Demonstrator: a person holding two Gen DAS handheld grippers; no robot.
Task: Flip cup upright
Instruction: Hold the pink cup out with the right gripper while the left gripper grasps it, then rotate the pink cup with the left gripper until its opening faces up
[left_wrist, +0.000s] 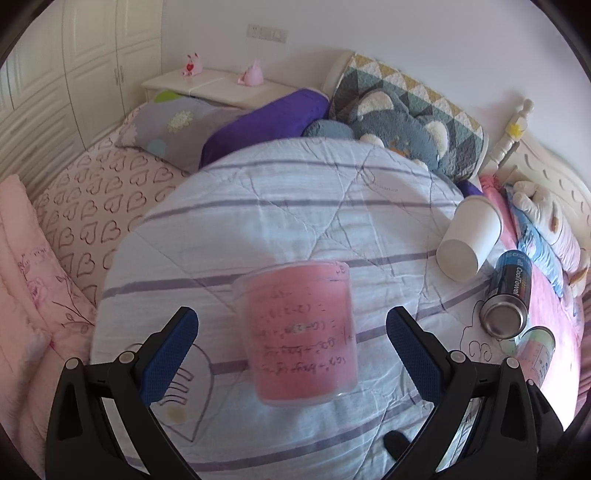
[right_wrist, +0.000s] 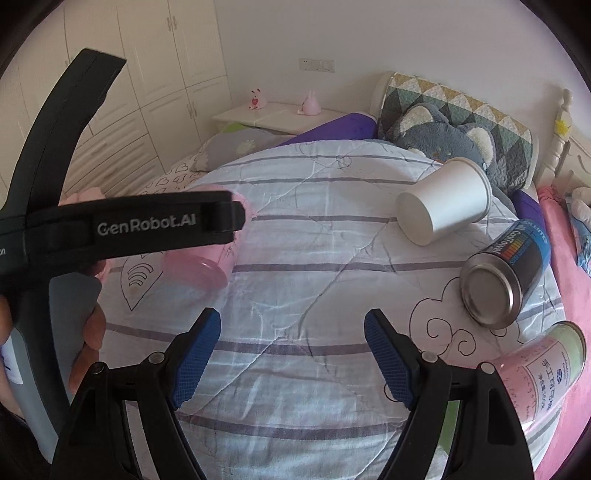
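Note:
A pink translucent cup (left_wrist: 299, 332) with handwriting lies on its side on the striped quilt (left_wrist: 295, 206), its base toward the camera. My left gripper (left_wrist: 291, 354) is open, its blue pads either side of the cup without touching it. In the right wrist view the pink cup (right_wrist: 201, 264) lies at left, partly hidden by the left gripper's black body (right_wrist: 122, 229). My right gripper (right_wrist: 291, 354) is open and empty over the quilt (right_wrist: 314, 280). A white paper cup (left_wrist: 469, 240) lies on its side at right; it also shows in the right wrist view (right_wrist: 443, 201).
A blue-labelled metal can (left_wrist: 508, 299) (right_wrist: 506, 273) and a pink-labelled can (left_wrist: 535, 354) (right_wrist: 535, 376) lie on their sides at the right. Pillows and a grey plush toy (left_wrist: 399, 125) sit at the bed's head. A nightstand (left_wrist: 214, 85) stands behind.

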